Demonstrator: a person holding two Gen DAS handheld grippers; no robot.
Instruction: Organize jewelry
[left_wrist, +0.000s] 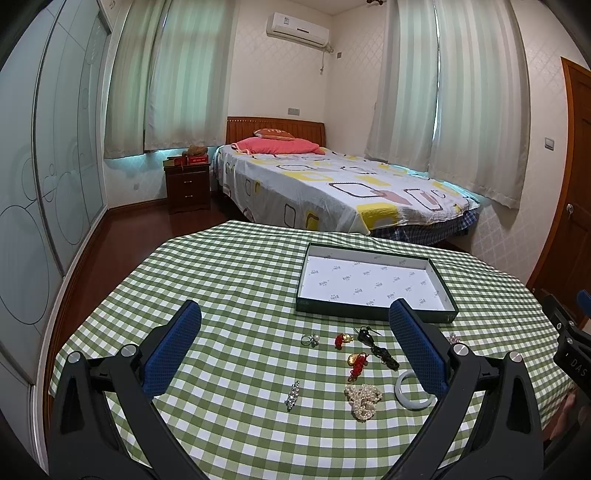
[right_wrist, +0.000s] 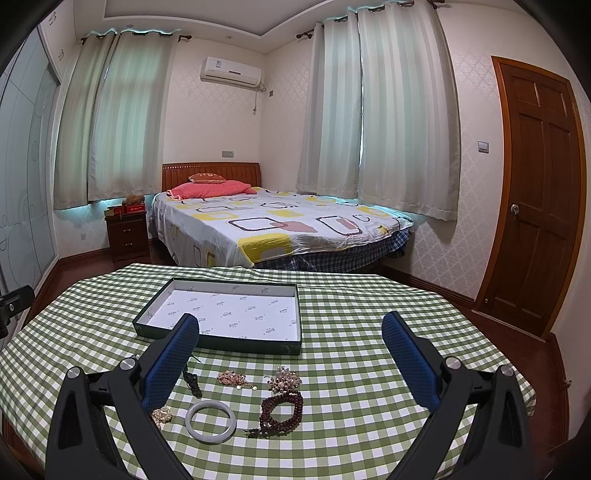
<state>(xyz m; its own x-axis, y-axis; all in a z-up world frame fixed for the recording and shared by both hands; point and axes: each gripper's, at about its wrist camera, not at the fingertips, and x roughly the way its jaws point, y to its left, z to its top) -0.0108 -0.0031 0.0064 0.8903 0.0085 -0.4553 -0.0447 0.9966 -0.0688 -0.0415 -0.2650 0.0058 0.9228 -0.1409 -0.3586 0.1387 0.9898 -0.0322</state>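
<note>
Jewelry loose on checked cloth (left_wrist: 236, 280), lower centre of both views: white bangle (right_wrist: 211, 422), dark bead bracelet (right_wrist: 282, 408), pearl heap (left_wrist: 363, 400), ring (left_wrist: 309, 339). Empty tray (right_wrist: 284, 347) just behind, mid-frame. Left gripper (left_wrist: 295, 343) & right gripper (right_wrist: 291, 358) spread wide, holding nothing. Best start w/ bangle: pinch rim, lift clear, lower inside tray walls.

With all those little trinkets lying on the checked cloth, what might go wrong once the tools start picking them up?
Three risks, as a guess:
1. The loose heap of cream pearl beads may trail or snag when lifted.
2. The white stone bangle is smooth and round, so it might slip from the pads.
3. The small silver ring and the red-tasselled gold charms lie flat and close together, so a neighbour could get nudged before reaching the shallow green-edged box.
</note>
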